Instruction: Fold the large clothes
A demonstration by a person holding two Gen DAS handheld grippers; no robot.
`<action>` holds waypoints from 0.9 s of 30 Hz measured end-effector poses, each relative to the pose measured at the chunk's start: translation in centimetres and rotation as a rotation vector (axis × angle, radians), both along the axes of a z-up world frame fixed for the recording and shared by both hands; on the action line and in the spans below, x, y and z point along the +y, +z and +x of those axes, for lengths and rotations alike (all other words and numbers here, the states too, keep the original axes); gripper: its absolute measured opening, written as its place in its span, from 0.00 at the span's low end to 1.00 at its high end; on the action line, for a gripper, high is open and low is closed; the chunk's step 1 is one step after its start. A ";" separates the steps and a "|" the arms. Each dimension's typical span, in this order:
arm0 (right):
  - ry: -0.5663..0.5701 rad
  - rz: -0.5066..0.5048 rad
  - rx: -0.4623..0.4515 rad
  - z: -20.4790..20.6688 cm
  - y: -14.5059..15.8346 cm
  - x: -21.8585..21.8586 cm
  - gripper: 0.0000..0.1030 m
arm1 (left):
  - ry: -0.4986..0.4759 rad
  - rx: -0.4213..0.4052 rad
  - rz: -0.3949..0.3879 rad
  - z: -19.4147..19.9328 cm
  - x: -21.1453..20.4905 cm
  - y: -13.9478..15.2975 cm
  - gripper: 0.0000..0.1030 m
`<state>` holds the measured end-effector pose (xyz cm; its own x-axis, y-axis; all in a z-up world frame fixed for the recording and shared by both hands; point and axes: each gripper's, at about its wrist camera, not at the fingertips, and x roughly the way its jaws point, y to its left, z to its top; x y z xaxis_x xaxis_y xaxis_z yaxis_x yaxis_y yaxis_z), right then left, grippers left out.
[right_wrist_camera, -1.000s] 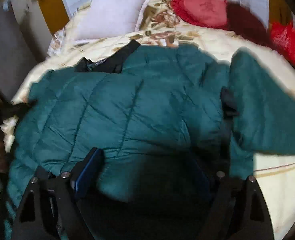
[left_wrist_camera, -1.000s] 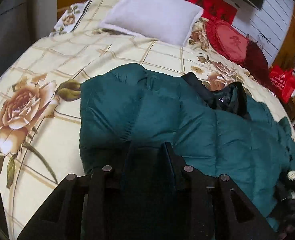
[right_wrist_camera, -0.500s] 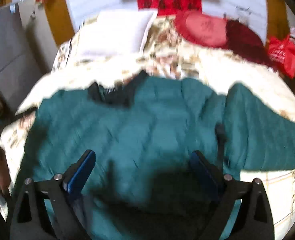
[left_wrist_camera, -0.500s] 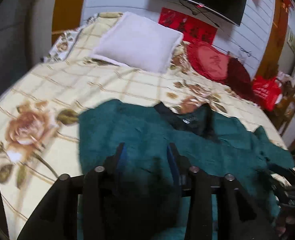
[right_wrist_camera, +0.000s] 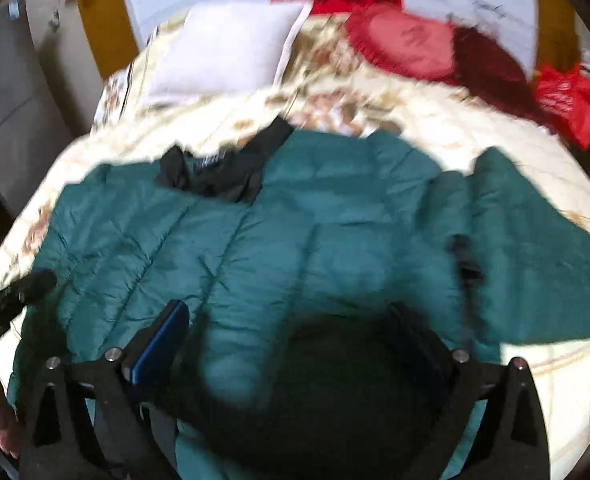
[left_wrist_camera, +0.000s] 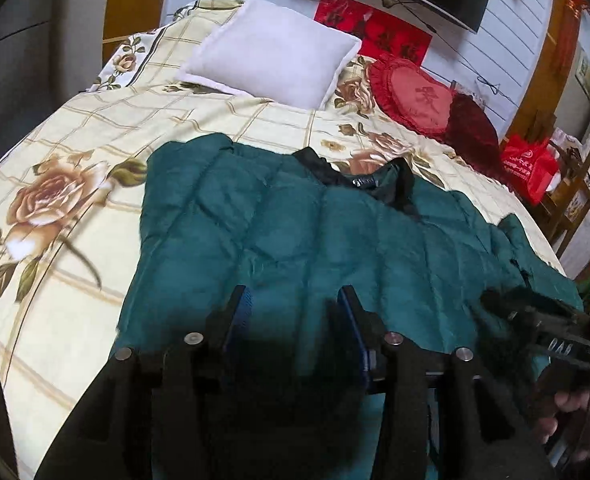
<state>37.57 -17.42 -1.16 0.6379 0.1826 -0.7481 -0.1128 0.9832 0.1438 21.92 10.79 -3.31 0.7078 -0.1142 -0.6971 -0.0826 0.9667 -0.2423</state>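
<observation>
The left tongs (left_wrist_camera: 293,304) stand partly open over the near hem of the jacket (left_wrist_camera: 335,240), nothing pinched between the pads; their jaws have just been opening. The right tongs (right_wrist_camera: 291,332) gape as wide as they go above the jacket's lower middle, also empty, and their jaws too have just been opening. So both sets look to have let go of the fabric, which lies free. The jacket, a green quilted one with a dark collar (left_wrist_camera: 359,178) at the far end, lies spread back-up across the bed (left_wrist_camera: 75,168), one sleeve (right_wrist_camera: 535,248) flung out flat to the right side and still unfolded; the other edge seems already tucked in, though that is hard to confirm. The likely trouble is the padding: puffy fill springs back, so any fold just laid may creep open once released. A shallow pinch on the slick shell could slip off or lift only the top layer, dragging the body askew on the sheet. Reaching for the sleeve, the right tongs could snag the body and undo the left side. The right view is blurred, so a grip chosen from it could easily land off target. The pillow (left_wrist_camera: 271,64) and the red cushions (left_wrist_camera: 415,96) lie well apart at the head of the bed and pose no hazard.
</observation>
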 end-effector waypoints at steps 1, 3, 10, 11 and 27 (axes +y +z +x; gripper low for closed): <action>-0.003 0.008 0.048 0.0 -1.0 -0.3 0.98 | 0.003 0.022 0.002 -0.2 0.0 -0.5 0.32; 0.031 0.009 0.126 0.2 -2.6 -0.6 0.98 | 0.017 0.093 -0.014 -0.1 0.1 -1.6 0.32; -0.044 0.005 -0.062 -4.0 3.8 -8.1 0.97 | 0.007 0.055 -0.023 -4.4 -1.9 0.3 0.32; -0.090 -0.006 -0.070 -4.5 4.2 -10.8 0.97 | -0.004 0.051 -0.025 -4.8 -2.5 0.4 0.32; -0.681 0.263 -0.020 -7.4 -2.4 -51.1 0.78 | -0.132 0.056 0.080 -8.0 -8.4 -3.7 0.34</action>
